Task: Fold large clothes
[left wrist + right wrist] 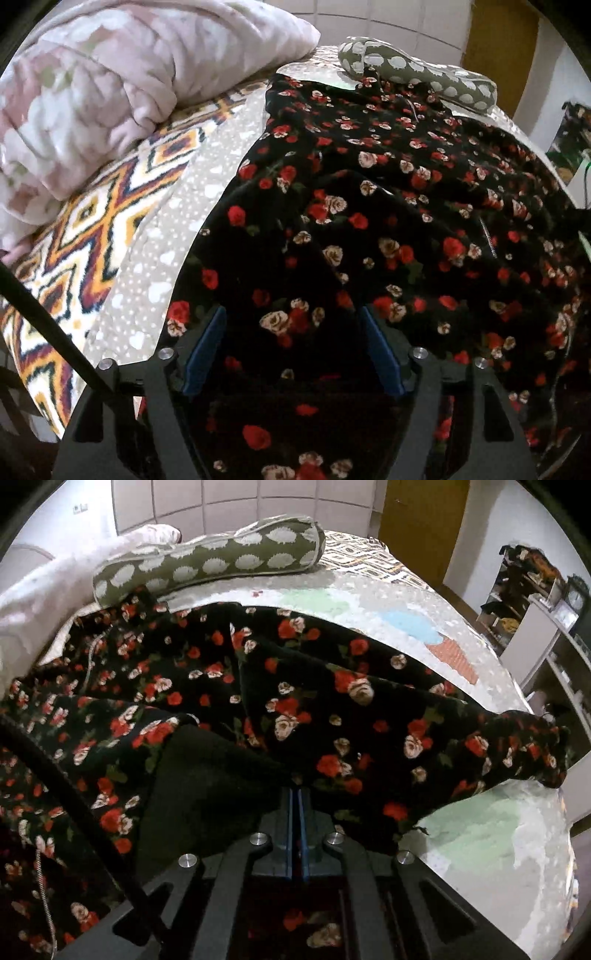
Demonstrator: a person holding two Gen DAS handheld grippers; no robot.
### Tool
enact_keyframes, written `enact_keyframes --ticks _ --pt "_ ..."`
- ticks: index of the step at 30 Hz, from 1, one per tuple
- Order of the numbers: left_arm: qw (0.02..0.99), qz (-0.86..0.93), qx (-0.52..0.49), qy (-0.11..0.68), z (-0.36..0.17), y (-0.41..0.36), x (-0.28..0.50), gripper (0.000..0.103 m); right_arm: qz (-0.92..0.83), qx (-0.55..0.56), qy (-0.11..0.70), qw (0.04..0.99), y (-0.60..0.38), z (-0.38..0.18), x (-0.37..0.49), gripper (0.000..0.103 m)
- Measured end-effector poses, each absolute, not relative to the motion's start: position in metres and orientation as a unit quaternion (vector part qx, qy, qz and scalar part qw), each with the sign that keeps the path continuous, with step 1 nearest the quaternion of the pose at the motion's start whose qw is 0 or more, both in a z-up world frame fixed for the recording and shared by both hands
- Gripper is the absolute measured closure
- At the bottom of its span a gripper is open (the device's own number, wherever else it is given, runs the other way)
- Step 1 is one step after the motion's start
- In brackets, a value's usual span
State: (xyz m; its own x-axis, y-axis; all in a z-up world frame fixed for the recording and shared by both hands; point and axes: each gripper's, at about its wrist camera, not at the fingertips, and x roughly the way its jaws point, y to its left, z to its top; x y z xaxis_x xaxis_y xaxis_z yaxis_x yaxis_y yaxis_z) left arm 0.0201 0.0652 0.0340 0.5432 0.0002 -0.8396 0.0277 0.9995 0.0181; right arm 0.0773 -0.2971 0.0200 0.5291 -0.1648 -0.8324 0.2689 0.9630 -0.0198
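A large black garment with red and cream roses (388,221) lies spread over the bed; it also fills the right wrist view (295,701). My left gripper (293,332) is open just above the cloth, its blue pads (207,350) wide apart with fabric between and under them. My right gripper (297,797) is shut on a fold of the floral garment, the blue pads pressed together at the cloth's edge. A sleeve (517,746) stretches out to the right over the bedsheet.
An olive bolster pillow with white spots (417,70) (210,561) lies at the far edge of the bed. A pink quilt (92,92) is piled at the left over a zigzag-patterned blanket (92,229). The pale dotted bedsheet (480,842) shows at the right. Shelves (535,602) stand beyond the bed.
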Motion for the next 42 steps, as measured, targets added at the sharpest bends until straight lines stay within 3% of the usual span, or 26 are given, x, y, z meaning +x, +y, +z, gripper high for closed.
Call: enact_keyframes --ticks 10,13,16,24,28,32,34,39,40,41,42 --pt "0.886 -0.039 -0.02 0.463 0.069 0.05 -0.007 0.03 -0.119 0.005 0.43 0.895 -0.289 0.054 0.037 0.095" --pt "0.889 -0.059 -0.037 0.453 0.085 0.043 -0.025 0.029 -0.117 0.011 0.425 0.897 -0.301 0.061 0.022 0.088" --pt "0.888 -0.078 -0.048 0.45 0.095 0.038 -0.039 0.029 -0.125 0.037 0.423 0.897 -0.331 0.064 -0.005 0.08" --pt "0.879 -0.112 -0.068 0.458 0.097 0.023 -0.055 0.029 -0.216 0.235 0.396 0.861 -0.499 0.042 -0.087 0.076" --pt "0.873 -0.116 -0.066 0.468 0.093 0.014 -0.052 0.029 -0.227 0.344 0.357 0.838 -0.554 0.035 -0.104 0.059" --pt "0.869 -0.119 -0.064 0.475 0.089 0.006 -0.048 0.029 -0.226 0.384 0.338 0.829 -0.567 0.046 -0.078 0.038" --pt "0.868 -0.12 -0.061 0.477 0.088 0.003 -0.047 0.029 -0.232 0.386 0.348 0.822 -0.567 0.051 -0.051 0.037" --pt "0.865 -0.115 -0.061 0.484 0.085 0.005 -0.046 0.029 -0.272 0.396 0.39 0.786 -0.574 0.042 0.005 0.037" --pt "0.865 -0.114 -0.063 0.484 0.084 0.006 -0.045 0.029 -0.285 0.388 0.401 0.779 -0.573 0.039 0.012 0.042" --pt "0.865 -0.113 -0.064 0.485 0.084 0.007 -0.045 0.029 -0.293 0.375 0.412 0.777 -0.576 0.035 0.015 0.072" --pt "0.864 -0.113 -0.064 0.486 0.084 0.009 -0.045 0.029 -0.3 0.358 0.423 0.776 -0.575 0.034 0.016 0.087"
